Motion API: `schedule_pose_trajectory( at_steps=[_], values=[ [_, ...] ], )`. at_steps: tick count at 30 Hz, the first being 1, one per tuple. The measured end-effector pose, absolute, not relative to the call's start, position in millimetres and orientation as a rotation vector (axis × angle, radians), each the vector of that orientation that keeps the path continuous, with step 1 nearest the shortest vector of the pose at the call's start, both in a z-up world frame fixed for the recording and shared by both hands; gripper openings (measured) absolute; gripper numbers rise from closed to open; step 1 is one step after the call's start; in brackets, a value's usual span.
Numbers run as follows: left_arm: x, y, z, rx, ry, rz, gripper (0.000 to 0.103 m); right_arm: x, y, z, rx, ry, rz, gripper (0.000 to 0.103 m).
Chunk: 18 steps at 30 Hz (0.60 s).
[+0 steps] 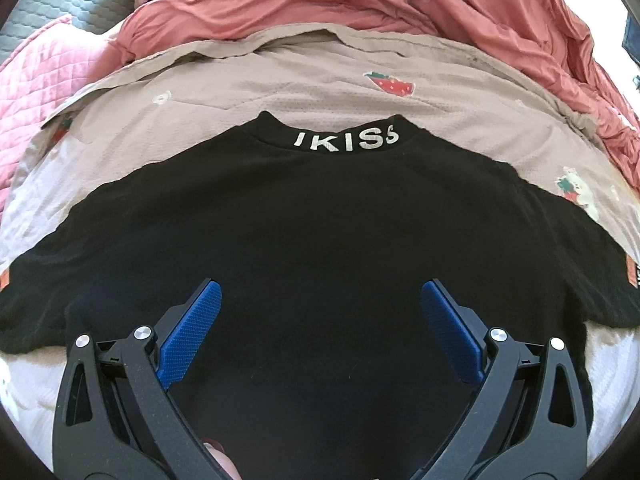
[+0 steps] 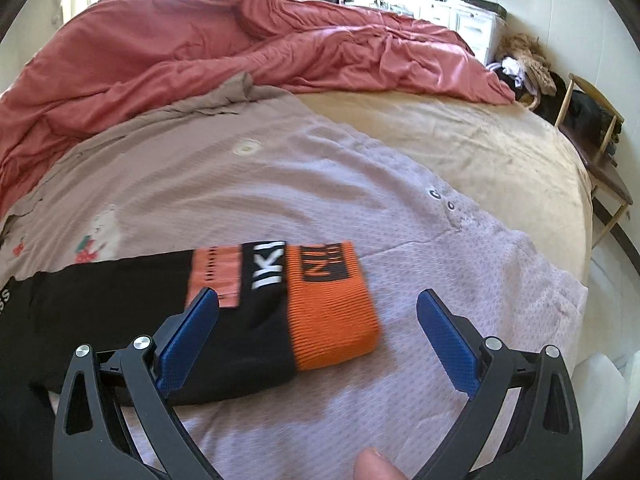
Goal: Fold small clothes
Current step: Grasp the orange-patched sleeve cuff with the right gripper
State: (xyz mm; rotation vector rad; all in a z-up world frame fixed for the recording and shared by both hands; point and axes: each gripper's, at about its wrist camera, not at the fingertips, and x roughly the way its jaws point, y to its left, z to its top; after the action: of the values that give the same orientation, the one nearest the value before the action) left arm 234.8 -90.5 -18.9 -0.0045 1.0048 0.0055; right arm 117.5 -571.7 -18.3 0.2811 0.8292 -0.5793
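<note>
A black top lies spread flat on a pale strawberry-print sheet, its collar lettered in white at the far side. My left gripper hovers open above the body of the top, blue pads wide apart with nothing between them. In the right wrist view the top's sleeve stretches out to the right and ends in an orange ribbed cuff. My right gripper is open over that cuff, its left finger above the black part of the sleeve.
A rumpled red duvet is heaped along the far side of the bed. Bare beige mattress cover lies to the right. A wooden chair piled with clothes stands beyond the bed's right edge. A pink quilt lies far left.
</note>
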Motion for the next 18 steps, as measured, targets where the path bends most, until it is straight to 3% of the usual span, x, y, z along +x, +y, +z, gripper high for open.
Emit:
schedule_pose_trajectory(
  at_steps=[3, 4, 5, 9, 11, 18],
  values=[
    [239, -90, -26, 0.019, 1.000, 0.020, 0.094, 123, -583, -27, 0.315, 0.862, -0.572, 0.096],
    [240, -90, -29, 0.032, 0.994, 0.030, 0.094, 124, -588, -30, 0.336, 0.874, -0.566, 0.083],
    [241, -89, -32, 0.043, 0.991, 0.038, 0.094, 126, -592, -34, 0.363, 0.889, -0.563, 0.062],
    [245, -81, -45, 0.038, 1.006, 0.041, 0.094, 130, -596, -44, 0.434, 0.909, -0.524, 0.043],
    [246, -78, -48, 0.020, 1.004, 0.026, 0.094, 131, -590, -39, 0.410, 0.885, -0.513, 0.017],
    [245, -76, -46, 0.003, 0.987, -0.008, 0.094, 129, -564, -5, 0.375, 0.766, -0.407, 0.005]
  ],
)
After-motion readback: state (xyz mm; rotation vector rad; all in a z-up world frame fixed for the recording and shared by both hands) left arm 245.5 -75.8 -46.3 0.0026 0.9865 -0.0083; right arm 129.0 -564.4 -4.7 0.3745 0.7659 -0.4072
